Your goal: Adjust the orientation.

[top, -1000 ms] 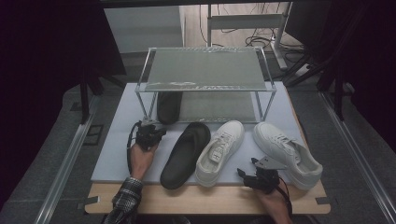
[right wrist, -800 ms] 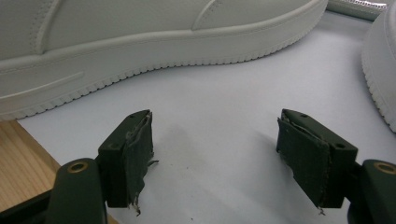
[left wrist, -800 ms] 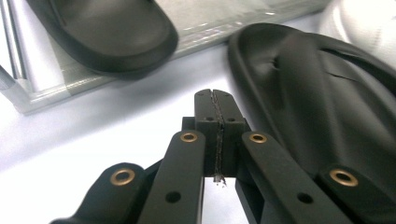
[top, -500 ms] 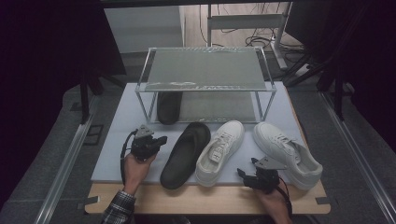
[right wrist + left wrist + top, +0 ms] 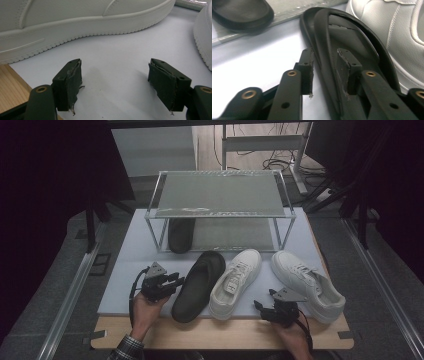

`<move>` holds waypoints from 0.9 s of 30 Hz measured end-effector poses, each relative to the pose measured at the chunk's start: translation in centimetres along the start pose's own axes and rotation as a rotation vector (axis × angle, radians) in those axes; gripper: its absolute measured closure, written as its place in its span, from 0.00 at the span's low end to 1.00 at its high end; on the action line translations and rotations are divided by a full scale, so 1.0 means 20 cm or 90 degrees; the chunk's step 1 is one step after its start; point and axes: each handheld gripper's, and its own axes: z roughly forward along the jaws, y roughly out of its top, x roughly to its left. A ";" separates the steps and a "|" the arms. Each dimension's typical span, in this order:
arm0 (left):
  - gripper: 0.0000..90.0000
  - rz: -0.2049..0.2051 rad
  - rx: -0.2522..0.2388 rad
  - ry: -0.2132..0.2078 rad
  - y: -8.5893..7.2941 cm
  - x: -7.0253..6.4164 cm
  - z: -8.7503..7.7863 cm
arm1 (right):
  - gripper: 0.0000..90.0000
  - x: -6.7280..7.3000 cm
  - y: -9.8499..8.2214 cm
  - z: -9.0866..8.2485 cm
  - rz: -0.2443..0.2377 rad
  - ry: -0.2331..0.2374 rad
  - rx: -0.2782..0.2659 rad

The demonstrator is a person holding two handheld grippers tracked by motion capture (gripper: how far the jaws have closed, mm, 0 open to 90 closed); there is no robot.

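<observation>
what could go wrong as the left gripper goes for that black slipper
1. The left gripper has just been opening its jaws, which straddle only the thin side rim of the black slipper without pressing it; a grip there might slip or fold the rim.
2. The white sneaker lies close against the slipper, so lifting or swinging it may nudge the sneaker.
3. The other black slipper already sits under the rack; the low shelf could catch the slipper going in.

The left gripper (image 5: 172, 281) has slid toward the black slipper (image 5: 198, 285), its jaws just opening astride the slipper's rim.
</observation>
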 end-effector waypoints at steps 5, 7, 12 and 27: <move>0.71 0.002 0.013 0.003 0.00 -0.02 0.04 | 0.30 0.00 0.00 0.00 0.000 0.000 0.000; 0.71 0.000 0.019 0.006 0.00 -0.02 0.07 | 0.30 0.00 0.00 0.00 0.000 0.000 0.000; 0.74 -0.004 0.031 0.009 0.01 -0.02 0.13 | 0.30 0.00 0.00 0.00 0.000 0.000 0.000; 0.85 -0.008 0.046 0.030 0.03 -0.03 0.17 | 0.30 0.00 0.00 0.00 0.000 0.000 0.000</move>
